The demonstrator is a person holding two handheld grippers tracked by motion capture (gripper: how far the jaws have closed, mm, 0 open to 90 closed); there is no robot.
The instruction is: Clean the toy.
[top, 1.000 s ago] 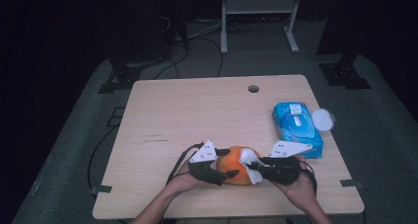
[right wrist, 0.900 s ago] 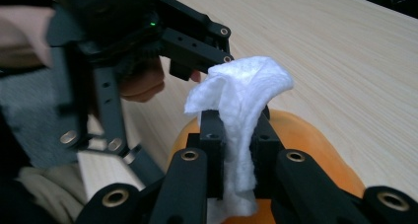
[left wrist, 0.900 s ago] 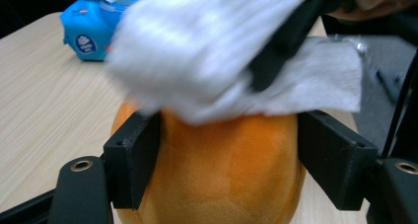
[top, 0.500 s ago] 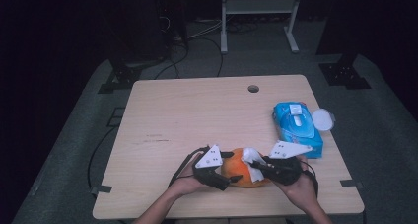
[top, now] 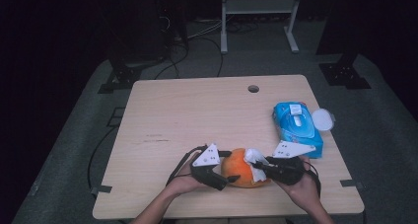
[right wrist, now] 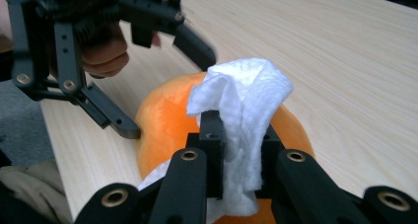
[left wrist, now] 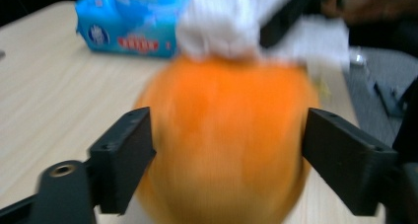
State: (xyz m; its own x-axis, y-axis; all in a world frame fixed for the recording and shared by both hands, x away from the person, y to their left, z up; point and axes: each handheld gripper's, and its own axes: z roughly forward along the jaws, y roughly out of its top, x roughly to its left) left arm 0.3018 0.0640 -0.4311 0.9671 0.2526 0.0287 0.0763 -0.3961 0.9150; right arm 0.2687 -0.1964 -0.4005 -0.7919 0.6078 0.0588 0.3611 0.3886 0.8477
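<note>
Orange ball (top: 240, 168), round and soft-looking, sits on the bench (top: 197, 115) near its front edge, and I use it as my landmark. My left gripper (left wrist: 226, 150) has its fingers (left wrist: 123, 160) one on each side of the ball; they have just been opening, and in the left gripper view I see the pads standing at its flanks, the right one a little clear of it, so I read this grip as released with the ball between the fingers. My right gripper (right wrist: 236, 155) is clenched on a white wipe (right wrist: 241, 110); its fingers (right wrist: 209, 150) pinch the crumpled sheet, which drapes over the top of the ball and touches it.

From the high view, the left gripper (top: 217, 170) lies at the ball's left side and the right gripper (top: 276, 168) at its right, each in one of my hands.

Beyond the ball, to its right and farther back, lies a blue pack of wipes (top: 297, 128) flat on the bench, with a round white lid (top: 323, 119) just beside its far right edge. What is left inside the pack I cannot tell.

The right gripper view shows the folds of the wipe and the left gripper's fingers (right wrist: 111, 118) against the ball. The left gripper view, blurred, shows the pack (left wrist: 130, 24) behind the ball.
</note>
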